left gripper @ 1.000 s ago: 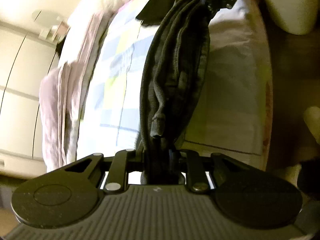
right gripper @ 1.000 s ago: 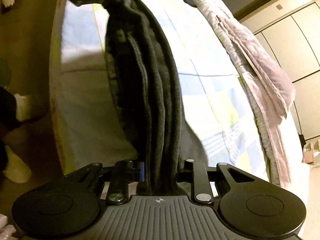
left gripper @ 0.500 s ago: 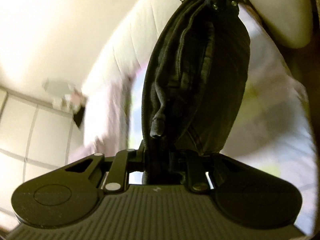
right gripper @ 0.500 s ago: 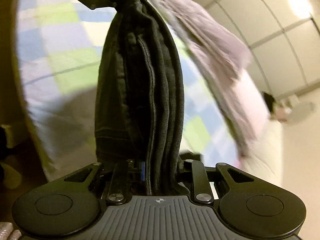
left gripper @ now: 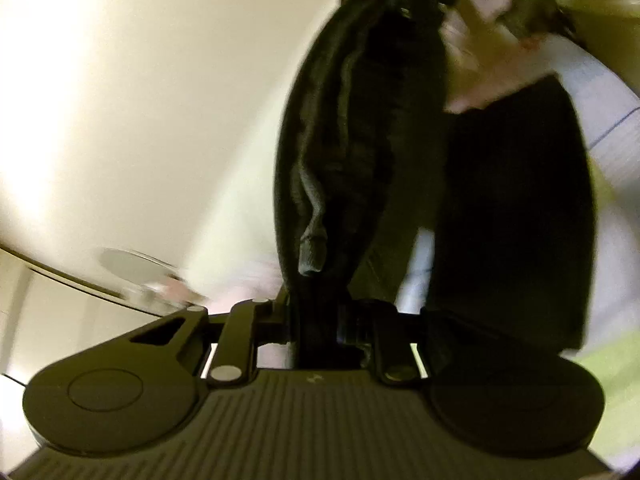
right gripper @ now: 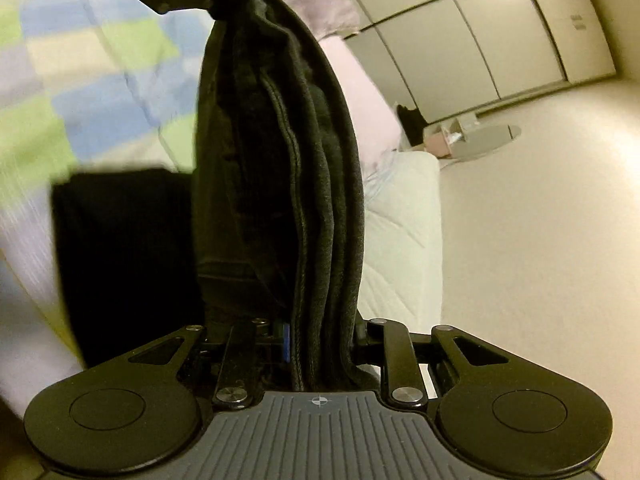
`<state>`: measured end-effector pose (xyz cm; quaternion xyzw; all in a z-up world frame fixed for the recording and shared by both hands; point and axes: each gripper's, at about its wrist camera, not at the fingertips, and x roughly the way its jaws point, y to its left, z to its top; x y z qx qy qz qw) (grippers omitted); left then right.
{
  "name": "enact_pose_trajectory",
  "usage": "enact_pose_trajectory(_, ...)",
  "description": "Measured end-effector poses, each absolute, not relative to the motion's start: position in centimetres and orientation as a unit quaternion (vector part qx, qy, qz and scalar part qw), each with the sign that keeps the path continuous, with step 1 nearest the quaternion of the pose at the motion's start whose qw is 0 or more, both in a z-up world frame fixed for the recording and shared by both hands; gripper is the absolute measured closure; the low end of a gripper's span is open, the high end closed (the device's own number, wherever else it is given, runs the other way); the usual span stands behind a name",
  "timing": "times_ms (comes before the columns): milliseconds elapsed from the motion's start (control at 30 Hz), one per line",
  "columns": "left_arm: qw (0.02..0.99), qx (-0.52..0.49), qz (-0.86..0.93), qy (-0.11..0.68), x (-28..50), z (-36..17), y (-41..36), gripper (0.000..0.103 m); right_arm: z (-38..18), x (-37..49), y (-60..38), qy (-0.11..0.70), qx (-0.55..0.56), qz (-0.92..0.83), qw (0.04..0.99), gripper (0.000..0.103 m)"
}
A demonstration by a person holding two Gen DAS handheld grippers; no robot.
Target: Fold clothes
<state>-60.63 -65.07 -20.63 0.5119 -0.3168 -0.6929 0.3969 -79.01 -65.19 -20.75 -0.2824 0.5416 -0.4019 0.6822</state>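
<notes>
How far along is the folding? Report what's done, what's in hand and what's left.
Done: the dark garment is already gathered into a layered bundle. In hand: the left gripper and right gripper each clamp one end, holding it stretched between them above the checked bedspread. Left: laying it down by the black folded piece on the bed; other clothes aren't visible.

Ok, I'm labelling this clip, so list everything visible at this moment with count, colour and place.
dark garment: one, black-grey, bunched and stretched between both grippers.
black folded cloth: one, lying on the bed below the garment.
checked bedcover: one, blue, green and white, on the bed.
pink blanket: one, pale pink, along the bed's far edge.
white mattress: one, under the bedding.
wardrobe doors: several, cream, along the wall.
left gripper: one, black, shut on the garment.
right gripper: one, black, shut on the garment.
</notes>
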Motion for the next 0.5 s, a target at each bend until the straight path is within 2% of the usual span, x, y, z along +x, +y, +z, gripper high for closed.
enact_pose_trajectory(100, 0.349, 0.565, -0.704, -0.251, -63.7, -29.5, -66.5, 0.085, -28.6, -81.8, -67.2, 0.565, -0.274, -0.362, 0.689, 0.079)
enact_pose_trajectory(200, 0.307, 0.615, -0.698, -0.203, -65.9, -36.4, -65.3, 0.086, -37.0, -83.7, -67.2, 0.613, -0.214, -0.279, 0.708, 0.078)
enact_pose_trajectory(233, 0.316, 0.612, -0.697, -0.201, -65.8, -36.9, -65.0, 0.086, -38.4, -84.1, -66.4, 0.615, -0.209, -0.269, 0.711, 0.071)
enact_pose_trajectory(300, 0.325, 0.606, -0.699, -0.198, -65.6, -37.1, -64.7, 0.086, -39.7, -84.8, -65.0, 0.604, -0.206, -0.274, 0.719, 0.069)
enact_pose_trajectory(400, 0.319, 0.608, -0.701, -0.193, -65.4, -35.6, -65.7, 0.086, -38.4, -85.7, -64.9, 0.592, -0.186, -0.281, 0.732, 0.070)
enact_pose_trajectory(500, 0.346, 0.591, -0.694, -0.222, -65.5, -33.4, -67.0, 0.086, -36.1, -86.0, -65.5, 0.587, -0.191, -0.282, 0.735, 0.075)
